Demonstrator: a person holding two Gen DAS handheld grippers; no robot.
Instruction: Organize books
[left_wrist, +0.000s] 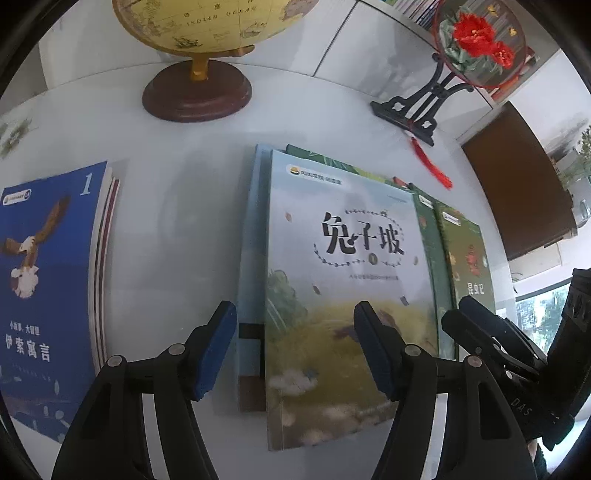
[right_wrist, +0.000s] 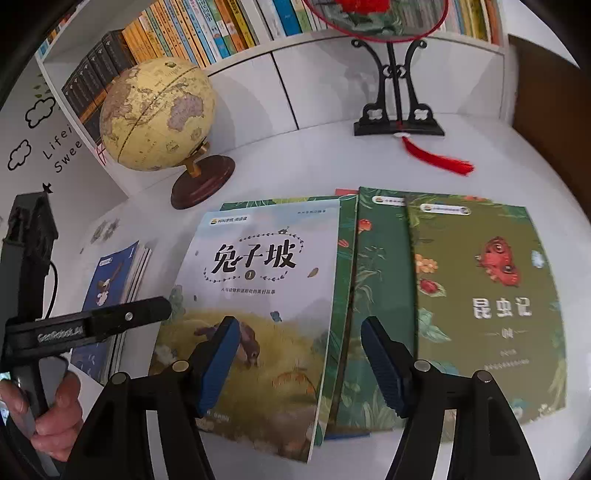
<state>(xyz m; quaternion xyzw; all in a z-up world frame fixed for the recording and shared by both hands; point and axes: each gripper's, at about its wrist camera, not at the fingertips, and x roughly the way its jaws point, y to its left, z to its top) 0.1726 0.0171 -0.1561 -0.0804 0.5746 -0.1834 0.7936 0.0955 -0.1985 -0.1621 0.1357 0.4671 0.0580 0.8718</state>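
Observation:
A pale book (left_wrist: 351, 277) with a rabbit-hill cover tops an overlapping pile on the white table (left_wrist: 177, 221). A light blue book (left_wrist: 251, 258) pokes out at its left, and green books (left_wrist: 469, 258) fan out to its right. My left gripper (left_wrist: 295, 350) hovers open over the pale book's lower left edge, nothing between its pads. In the right wrist view my right gripper (right_wrist: 299, 363) stands open above the seam between the pale book (right_wrist: 258, 295) and a green leafy book (right_wrist: 380, 277). The green insect book (right_wrist: 487, 306) lies furthest right.
A stack with a blue eagle cover (left_wrist: 48, 277) lies to the left. A globe (right_wrist: 159, 114) and a fan stand (right_wrist: 399, 110) with a red tassel (right_wrist: 439, 158) sit behind the books. A filled bookshelf (right_wrist: 184, 37) lines the back wall. A hand (right_wrist: 48, 413) grips the left tool.

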